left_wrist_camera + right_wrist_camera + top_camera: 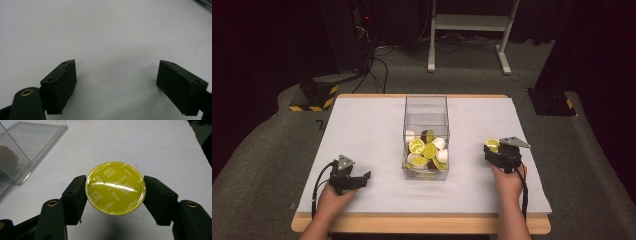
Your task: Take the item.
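Observation:
A clear plastic box (426, 107) stands in the middle of the white table (362, 125), holding several coffee capsules (427, 150) with yellow lids, plus white and brown ones. My right gripper (493, 149) is right of the box, shut on a yellow-lidded capsule (115, 188) printed "CAPPUCCINO"; both jaws press its rim, lid facing the camera. The box corner (32, 147) shows at upper left in the right gripper view. My left gripper (362, 177) rests low at the front left, open, with bare white table between its jaws (116, 80).
The table's wooden front edge (422, 224) lies just behind my hands. Beyond the table on the grey floor stand a white desk frame (469, 30), dark equipment with cables (362, 45) and a yellow-black striped base (314, 97).

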The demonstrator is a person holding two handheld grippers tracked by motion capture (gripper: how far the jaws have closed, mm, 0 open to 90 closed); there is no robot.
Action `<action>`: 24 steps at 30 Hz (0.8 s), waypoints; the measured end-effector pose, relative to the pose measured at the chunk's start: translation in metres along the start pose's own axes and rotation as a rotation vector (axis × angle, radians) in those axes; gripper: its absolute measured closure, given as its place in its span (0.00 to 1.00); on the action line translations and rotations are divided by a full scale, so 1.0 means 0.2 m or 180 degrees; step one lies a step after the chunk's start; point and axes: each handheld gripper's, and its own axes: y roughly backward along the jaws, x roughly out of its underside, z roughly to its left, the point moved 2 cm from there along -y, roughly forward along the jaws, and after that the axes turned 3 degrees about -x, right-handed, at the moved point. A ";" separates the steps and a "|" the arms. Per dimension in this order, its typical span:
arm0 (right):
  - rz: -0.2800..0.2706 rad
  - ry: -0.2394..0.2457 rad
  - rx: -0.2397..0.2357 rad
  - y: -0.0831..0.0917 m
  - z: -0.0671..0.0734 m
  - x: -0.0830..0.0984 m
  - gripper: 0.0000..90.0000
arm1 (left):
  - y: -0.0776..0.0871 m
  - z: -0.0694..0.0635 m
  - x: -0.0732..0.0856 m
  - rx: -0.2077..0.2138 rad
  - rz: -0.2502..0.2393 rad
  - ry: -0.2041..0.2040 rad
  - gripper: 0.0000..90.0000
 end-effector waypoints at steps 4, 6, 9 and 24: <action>0.0072 -0.0004 0.0034 -0.02 -0.01 0.02 0.42 | 0.00 0.00 0.00 0.0002 0.0021 -0.0025 0.19; 0.0121 -0.0030 0.0054 -0.04 -0.02 0.03 0.42 | 0.00 0.00 0.00 0.0002 0.0019 -0.0024 0.19; 0.0182 -0.0041 0.0080 -0.06 -0.04 0.05 0.42 | 0.00 0.00 0.00 0.0004 0.0018 -0.0023 0.19; 0.0203 -0.0039 0.0100 -0.07 -0.04 0.08 0.42 | 0.00 0.00 0.00 0.0006 0.0019 -0.0026 0.19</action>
